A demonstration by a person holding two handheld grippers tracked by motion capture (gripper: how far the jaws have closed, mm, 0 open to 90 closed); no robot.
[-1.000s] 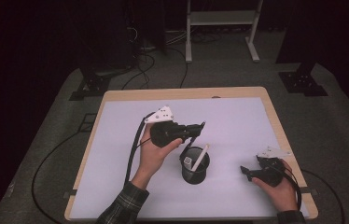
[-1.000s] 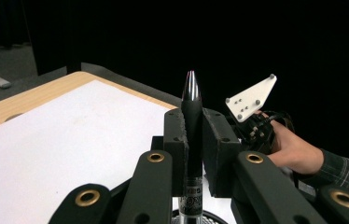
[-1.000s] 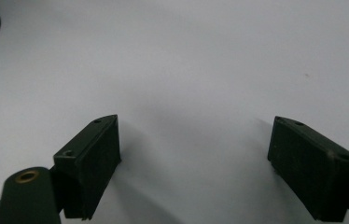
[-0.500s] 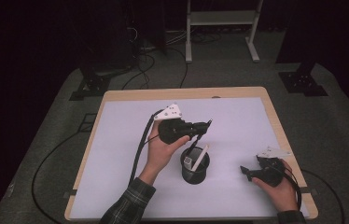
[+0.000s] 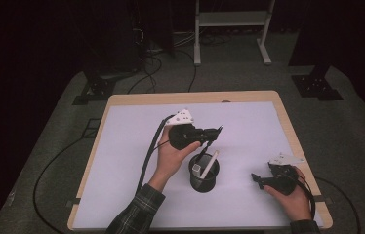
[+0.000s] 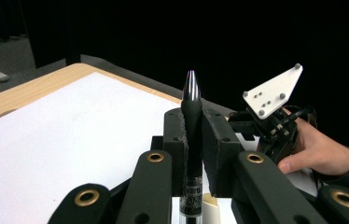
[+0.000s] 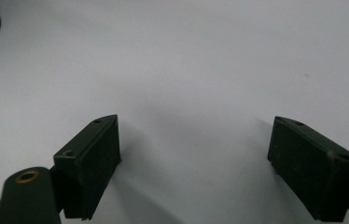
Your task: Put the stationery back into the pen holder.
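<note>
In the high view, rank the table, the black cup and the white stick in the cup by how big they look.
1. Table, by far the largest.
2. Black cup.
3. White stick, thin and leaning out of the cup, the smallest.

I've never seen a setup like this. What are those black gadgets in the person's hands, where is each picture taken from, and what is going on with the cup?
No robot here: a person holds a hand-held two-jaw clamp in each hand. The high view looks down on a white-topped table from above. The other two pictures come from small cameras riding on each clamp, looking along its black jaws.

The left gripper is shut on a dark pen, holding it over a black cup. A white marker leans in that cup. In the left gripper view the pen stands clamped between the pads, its shiny tip up, with the other hand's gripper farther off.

The right gripper rests low by the table's near right corner. Its own view shows the jaws wide apart over bare tabletop, holding nothing.
</note>
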